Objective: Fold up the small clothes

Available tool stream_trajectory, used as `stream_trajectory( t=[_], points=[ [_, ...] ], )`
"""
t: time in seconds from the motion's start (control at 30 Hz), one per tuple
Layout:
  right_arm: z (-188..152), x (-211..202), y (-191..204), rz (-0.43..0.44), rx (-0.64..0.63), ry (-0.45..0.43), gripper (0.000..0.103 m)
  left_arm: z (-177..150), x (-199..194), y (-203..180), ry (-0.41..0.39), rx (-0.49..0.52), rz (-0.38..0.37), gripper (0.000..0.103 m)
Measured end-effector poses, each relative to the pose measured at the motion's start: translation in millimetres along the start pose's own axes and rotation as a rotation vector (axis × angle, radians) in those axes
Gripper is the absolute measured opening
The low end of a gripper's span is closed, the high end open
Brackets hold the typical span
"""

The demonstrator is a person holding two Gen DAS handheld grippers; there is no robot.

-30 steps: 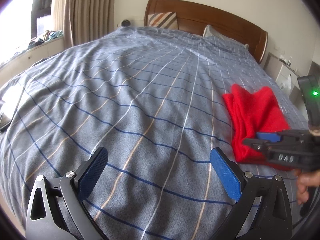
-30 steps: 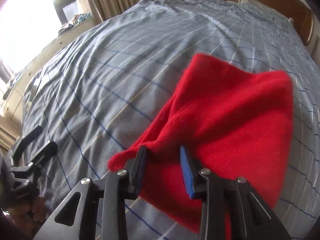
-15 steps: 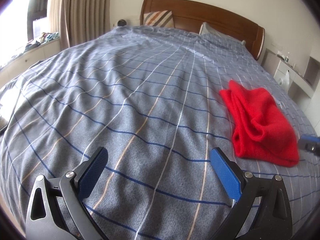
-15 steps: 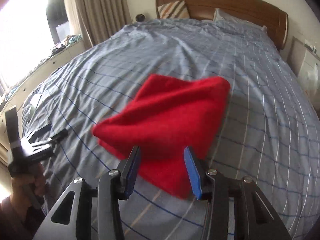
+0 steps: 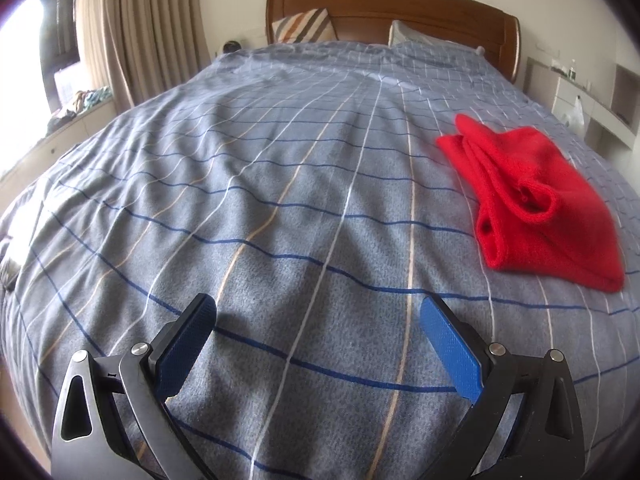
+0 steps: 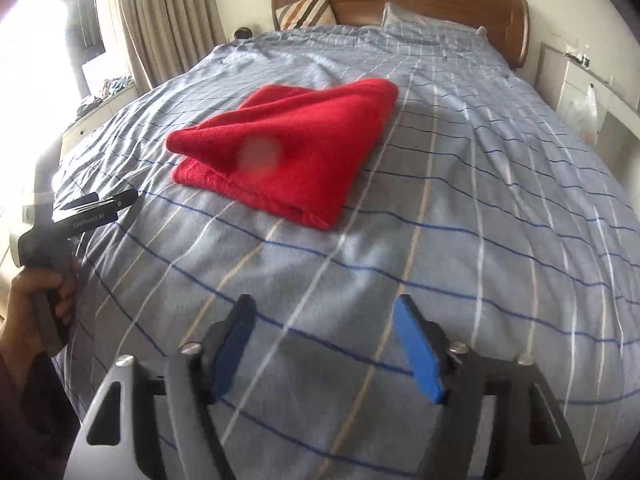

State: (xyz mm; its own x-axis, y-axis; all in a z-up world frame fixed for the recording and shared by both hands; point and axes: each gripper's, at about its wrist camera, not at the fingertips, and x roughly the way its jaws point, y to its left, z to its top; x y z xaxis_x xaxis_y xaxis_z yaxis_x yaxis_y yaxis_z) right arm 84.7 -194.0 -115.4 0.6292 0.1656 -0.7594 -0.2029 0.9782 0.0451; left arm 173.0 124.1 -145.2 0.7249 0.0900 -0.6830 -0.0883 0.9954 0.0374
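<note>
A folded red knit garment point(image 5: 532, 200) lies on the blue checked bedspread point(image 5: 280, 184), to the right in the left wrist view and ahead at centre in the right wrist view point(image 6: 288, 148). My left gripper point(image 5: 318, 320) is open and empty, low over the bedspread, well left of the garment. It also shows at the left edge of the right wrist view point(image 6: 96, 204), held by a hand. My right gripper point(image 6: 326, 320) is open and empty, pulled back from the garment's near edge.
A wooden headboard point(image 5: 400, 4) with a striped cushion point(image 5: 302, 26) and a pillow point(image 5: 420, 38) stands at the far end. Curtains point(image 5: 152, 28) and a window ledge with clutter point(image 5: 76, 108) are on the left. A white bedside shelf point(image 5: 580, 100) is on the right.
My right gripper has let go of the red garment, opened wider and drawn back. The garment now lies folded on the bed. My left gripper stays open and has tilted up slightly.
</note>
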Motion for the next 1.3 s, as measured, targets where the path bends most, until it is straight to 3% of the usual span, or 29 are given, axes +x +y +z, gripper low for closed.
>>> stream_trajectory(
  t=[0.27, 0.57, 0.63, 0.8, 0.93, 1.1, 1.13, 1.2, 1.3],
  points=[
    [-46, -22, -25, -0.035, 0.126, -0.030, 0.088, -14, -17, -21, 0.036, 0.093, 0.032, 0.102],
    [-59, -25, -31, -0.005, 0.148, -0.069, 0.089, -12, -31, -39, 0.048, 0.158, 0.081, 0.102],
    [-63, -26, -32, 0.003, 0.150, -0.075, 0.089, -5, -40, -41, 0.057, 0.145, 0.038, 0.102],
    [-62, -25, -31, 0.016, 0.142, -0.074, 0.091, 49, -78, -64, -0.012, 0.093, -0.236, 0.102],
    [-34, -19, -36, 0.078, 0.167, -0.070, 0.091, 98, -61, -114, -0.050, 0.197, -0.299, 0.102],
    [31, -8, -45, 0.179, 0.180, -0.120, 0.091, 102, 52, -140, 0.137, 0.313, -0.124, 0.100],
    [45, -1, -48, 0.205, 0.190, -0.121, 0.091, 99, 66, -133, 0.165, 0.296, -0.122, 0.101],
    [72, 21, -58, 0.275, 0.228, -0.103, 0.094, 98, 78, -111, 0.195, 0.190, -0.208, 0.102],
    [108, 69, -74, 0.379, 0.322, -0.061, 0.094, 101, 84, -94, 0.225, 0.095, -0.255, 0.103]
  ],
)
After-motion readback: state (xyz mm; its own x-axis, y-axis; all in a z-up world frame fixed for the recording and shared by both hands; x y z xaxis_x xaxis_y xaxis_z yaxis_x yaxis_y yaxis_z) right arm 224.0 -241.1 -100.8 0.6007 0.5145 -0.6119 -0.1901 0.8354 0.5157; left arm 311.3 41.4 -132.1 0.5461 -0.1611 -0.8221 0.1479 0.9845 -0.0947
